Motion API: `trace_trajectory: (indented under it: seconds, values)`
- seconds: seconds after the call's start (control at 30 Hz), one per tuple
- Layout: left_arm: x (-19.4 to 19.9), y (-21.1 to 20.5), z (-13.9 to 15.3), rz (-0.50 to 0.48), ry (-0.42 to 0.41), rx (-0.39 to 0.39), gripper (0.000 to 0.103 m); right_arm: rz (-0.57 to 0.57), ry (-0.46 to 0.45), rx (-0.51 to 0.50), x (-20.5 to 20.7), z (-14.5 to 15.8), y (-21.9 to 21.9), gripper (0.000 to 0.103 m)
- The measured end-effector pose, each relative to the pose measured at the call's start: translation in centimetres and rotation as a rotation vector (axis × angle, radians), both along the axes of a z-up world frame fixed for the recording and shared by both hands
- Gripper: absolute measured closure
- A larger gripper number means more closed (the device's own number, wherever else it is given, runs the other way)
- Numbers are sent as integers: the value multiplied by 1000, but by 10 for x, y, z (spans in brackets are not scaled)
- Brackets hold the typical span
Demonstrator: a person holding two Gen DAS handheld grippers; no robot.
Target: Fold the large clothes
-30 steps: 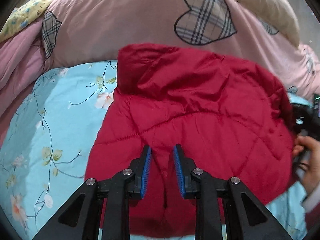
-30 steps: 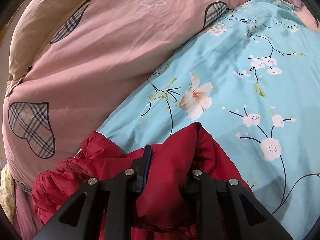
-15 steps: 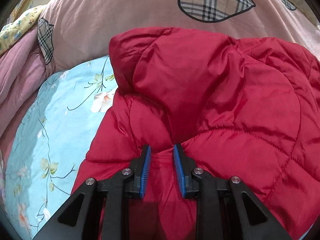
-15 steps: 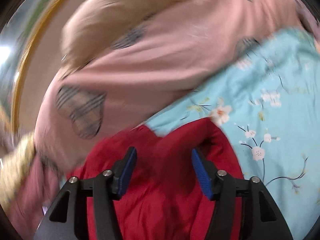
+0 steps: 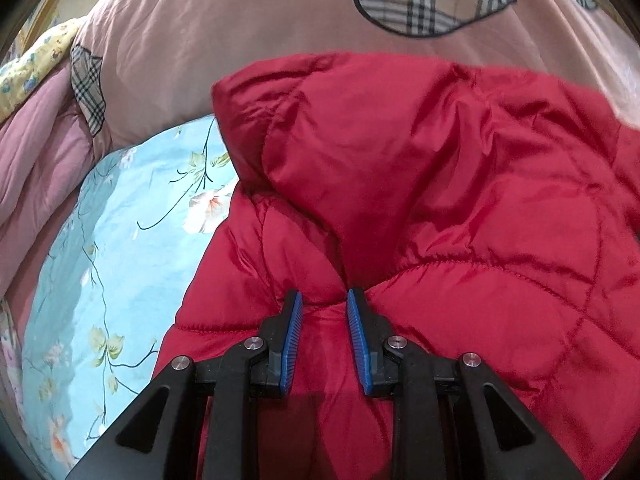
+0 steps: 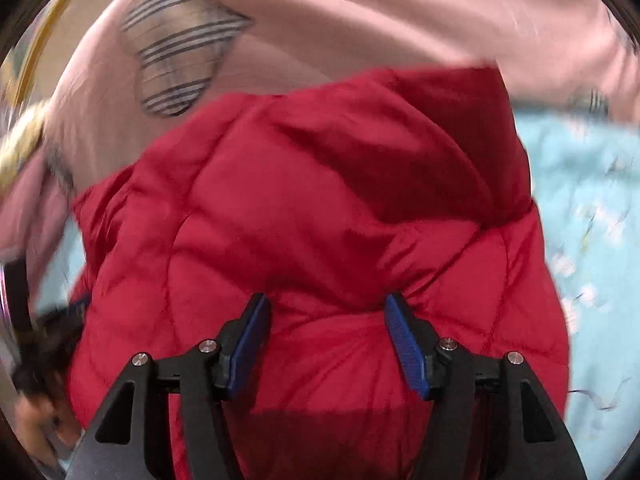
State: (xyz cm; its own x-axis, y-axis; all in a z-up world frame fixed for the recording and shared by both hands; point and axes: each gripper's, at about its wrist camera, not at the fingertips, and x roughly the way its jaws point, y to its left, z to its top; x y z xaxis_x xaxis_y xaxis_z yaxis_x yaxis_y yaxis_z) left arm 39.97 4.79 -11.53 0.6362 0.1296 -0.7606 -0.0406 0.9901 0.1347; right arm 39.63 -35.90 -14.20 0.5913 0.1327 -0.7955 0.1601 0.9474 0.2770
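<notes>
A red quilted puffer jacket (image 5: 420, 184) lies bunched on the bed, its hood folded over its body. It also fills the middle of the right wrist view (image 6: 320, 220). My left gripper (image 5: 323, 300) has its blue pads a narrow gap apart, pinching a fold of the jacket at the tips. My right gripper (image 6: 326, 304) is open wide, its blue pads spread just above the jacket's quilted surface, holding nothing. The right wrist view is motion-blurred.
A light blue floral bedsheet (image 5: 120, 260) lies under the jacket, also in the right wrist view (image 6: 592, 240). A pink duvet with plaid heart patches (image 5: 280, 20) is heaped behind. A yellow patterned cloth (image 5: 36, 64) sits at far left.
My right gripper let go of the jacket's edge, opened wide and swung left over the jacket. My left gripper moved forward, keeping its pinch on the fold.
</notes>
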Motion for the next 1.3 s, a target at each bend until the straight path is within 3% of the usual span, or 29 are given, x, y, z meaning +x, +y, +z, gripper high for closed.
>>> trace_trajectory:
  seconds: [0.07,0.13,0.23,0.33,0.43,0.6,0.8,0.93,1.1,1.3]
  values:
    - [-4,4,8,4,-3,-30,79,-39,14,45,8,-5,-7,41]
    - [-13,5,20,-20,-24,-63,79,-43,22,14,15,-9,-3,40]
    - [-20,0,24,-54,-25,-50,76,-35,17,-23,18,-14,5,39]
    - [-9,5,11,-26,9,-32,63,-33,5,-16,17,-15,6,39]
    - [9,24,-6,5,45,-120,61,-29,-7,-4,17,-17,2,39]
    - [20,17,-11,-5,50,-50,60,-30,-26,17,3,-11,-7,39]
    - [19,18,-12,0,37,-56,60,-79,-118,-22,-45,19,-20,39]
    - [17,15,-12,5,36,-50,60,-60,-28,-16,-51,-7,-33,40]
    - [17,12,-10,3,48,-32,60,-61,-23,-15,-45,-18,-32,39]
    - [12,8,0,7,47,6,55,-68,-41,3,-50,-9,-33,39]
